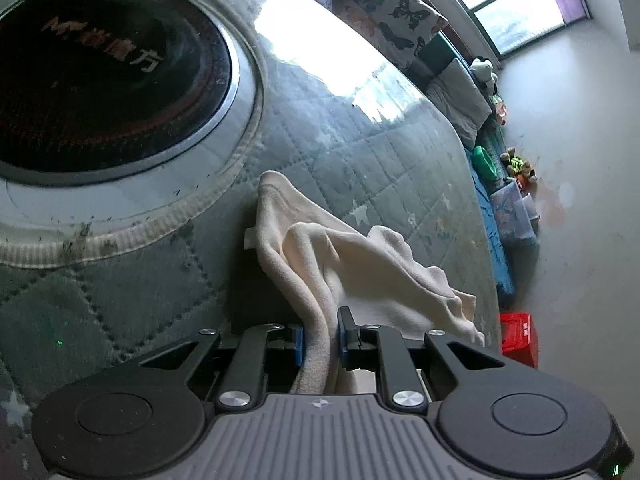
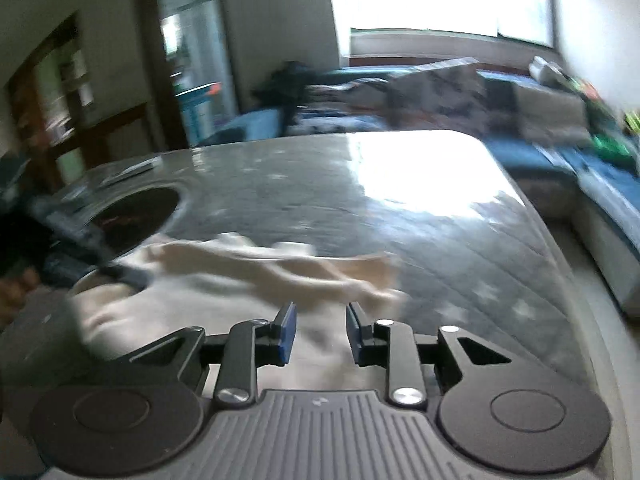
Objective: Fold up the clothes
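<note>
The left gripper (image 1: 321,336) is closed on a bunched fold of a cream cloth (image 1: 340,248), its blue pads pressing the fabric from both sides. The cloth trails away from the fingers in loose creases over a grey quilted table cover (image 1: 380,168) under a glossy clear sheet. A round black hotplate (image 1: 108,80) with a metal ring sits toward the table's far left part. A red box (image 1: 518,336) stands on the floor beyond the table's right edge.

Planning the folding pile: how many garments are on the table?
1: a cream garment crumpled on the quilted table cover, beside the round burner, one fold clamped in the left gripper. Others may lie outside view.
</note>
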Demonstrator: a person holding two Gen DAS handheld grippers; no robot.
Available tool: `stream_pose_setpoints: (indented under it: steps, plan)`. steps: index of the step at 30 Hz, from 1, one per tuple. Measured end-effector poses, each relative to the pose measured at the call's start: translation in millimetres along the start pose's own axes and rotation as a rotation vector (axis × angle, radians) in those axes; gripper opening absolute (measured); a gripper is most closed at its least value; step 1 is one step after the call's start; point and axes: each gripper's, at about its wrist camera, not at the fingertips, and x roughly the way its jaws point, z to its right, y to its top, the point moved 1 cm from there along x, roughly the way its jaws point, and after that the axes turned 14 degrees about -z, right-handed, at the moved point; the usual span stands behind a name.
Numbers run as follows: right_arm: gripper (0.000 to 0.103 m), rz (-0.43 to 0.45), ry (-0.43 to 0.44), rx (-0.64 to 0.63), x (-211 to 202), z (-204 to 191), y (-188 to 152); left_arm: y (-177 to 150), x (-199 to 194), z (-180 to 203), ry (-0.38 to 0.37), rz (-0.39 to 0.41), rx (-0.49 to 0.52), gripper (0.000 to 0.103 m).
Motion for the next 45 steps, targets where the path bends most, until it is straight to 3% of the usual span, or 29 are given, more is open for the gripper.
stream_pose_setpoints:
  steps: [3, 7, 12, 13, 17, 19, 26, 36, 45]
  plan:
    - [0.038, -0.009, 0.011, 0.087, 4, 22, -11, 1, 0, 2, 0.011, 0.003, 0.008, 0.017]
    - [0.038, -0.016, 0.047, 0.171, 18, 38, -16, 2, 0, 2, 0.021, 0.004, 0.018, 0.017]
    - [0.037, 0.001, 0.093, 0.175, 21, 37, -16, 3, 2, 3, 0.026, 0.005, 0.027, 0.017]
    - [0.036, 0.001, 0.103, 0.174, 22, 36, -16, 3, 2, 3, 0.027, 0.006, 0.028, 0.017]
    - [0.013, 0.018, 0.130, 0.180, 16, 34, -16, 4, 3, 7, 0.049, 0.008, 0.046, 0.017]
    - [0.008, 0.038, 0.135, 0.188, 9, 35, -18, 3, 3, 11, 0.065, 0.009, 0.062, 0.017]
    - [0.007, 0.113, 0.133, 0.197, -24, 38, -23, 6, -1, 50, 0.063, 0.015, 0.191, 0.015]
    - [0.007, 0.184, -0.053, 0.200, -71, 79, -5, 8, 44, 141, 0.019, -0.029, 0.358, 0.014]
    - [0.007, 0.177, -0.190, 0.232, -69, 128, 5, 12, 95, 190, 0.014, -0.061, 0.418, 0.015]
